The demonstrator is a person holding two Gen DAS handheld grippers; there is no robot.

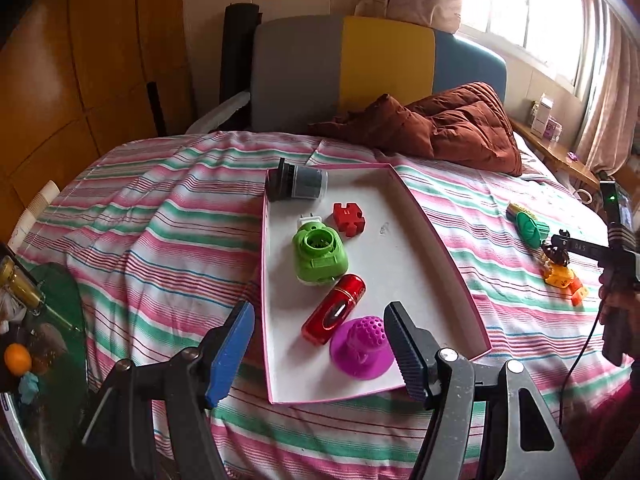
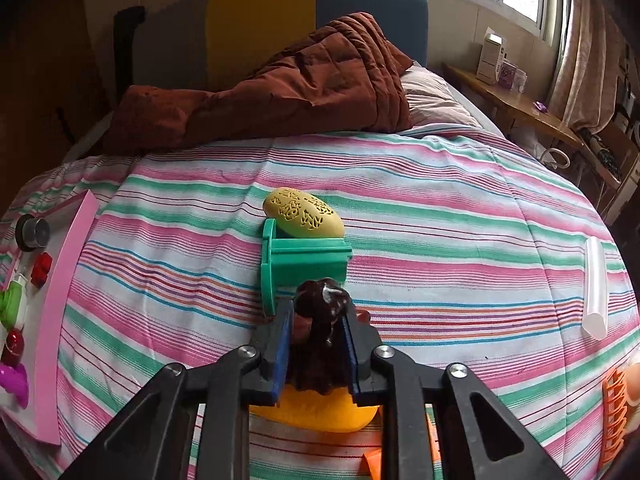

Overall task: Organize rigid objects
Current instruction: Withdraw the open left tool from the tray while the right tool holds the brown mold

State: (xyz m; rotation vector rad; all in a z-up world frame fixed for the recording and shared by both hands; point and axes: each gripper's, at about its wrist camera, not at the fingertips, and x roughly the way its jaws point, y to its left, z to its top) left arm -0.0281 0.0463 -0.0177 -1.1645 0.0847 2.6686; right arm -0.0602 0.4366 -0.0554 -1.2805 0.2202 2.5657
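Note:
A white tray with a pink rim (image 1: pixel 400 264) lies on the striped bed. In it are a dark cylinder (image 1: pixel 298 184), a red puzzle piece (image 1: pixel 349 218), a green plug-in device (image 1: pixel 318 254), a red capsule (image 1: pixel 334 310) and a purple knobbed piece (image 1: pixel 360 346). My left gripper (image 1: pixel 320 344) hovers open over the tray's near end, holding nothing. To the right of the tray, my right gripper (image 2: pixel 316 336) is shut on a dark brown toy figure (image 2: pixel 320 300) with a yellow base (image 2: pixel 316 412); the toy (image 1: pixel 558 268) rests on the bed.
Just beyond the toy lie a teal holder (image 2: pixel 304 264) and a yellow patterned oval (image 2: pixel 304 212). A white tube (image 2: pixel 596 288) and an orange grid piece (image 2: pixel 614 412) lie far right. A brown quilt (image 1: pixel 448 124) is bunched at the headboard. A cluttered side table (image 1: pixel 24 320) stands left.

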